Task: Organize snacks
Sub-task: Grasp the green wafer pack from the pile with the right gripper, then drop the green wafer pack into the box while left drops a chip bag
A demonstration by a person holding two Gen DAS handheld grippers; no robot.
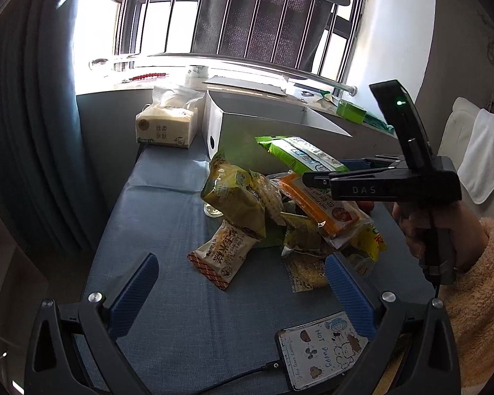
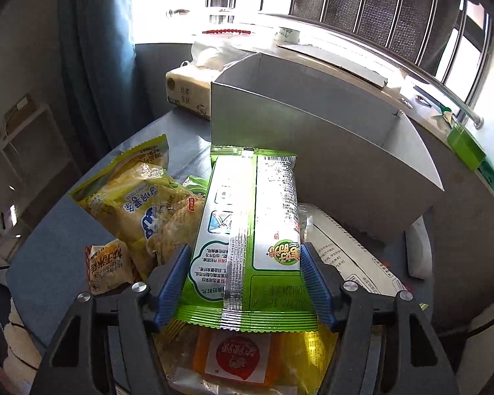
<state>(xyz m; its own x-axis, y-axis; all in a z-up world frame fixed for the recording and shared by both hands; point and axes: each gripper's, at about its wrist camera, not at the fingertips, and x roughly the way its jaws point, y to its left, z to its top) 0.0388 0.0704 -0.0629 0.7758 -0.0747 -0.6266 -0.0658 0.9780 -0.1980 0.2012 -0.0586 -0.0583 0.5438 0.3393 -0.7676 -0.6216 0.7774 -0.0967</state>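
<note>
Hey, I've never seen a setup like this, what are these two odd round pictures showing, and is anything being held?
A person holds a two-finger gripper in each hand; a fisheye camera on each looks along its fingers. The left view shows the open left gripper above a blue cloth-covered table, with a pile of snack packets, a white open cardboard box, a tissue pack and a phone. The right gripper is seen from its own camera, with its blue pads against a green foil snack packet.
</note>
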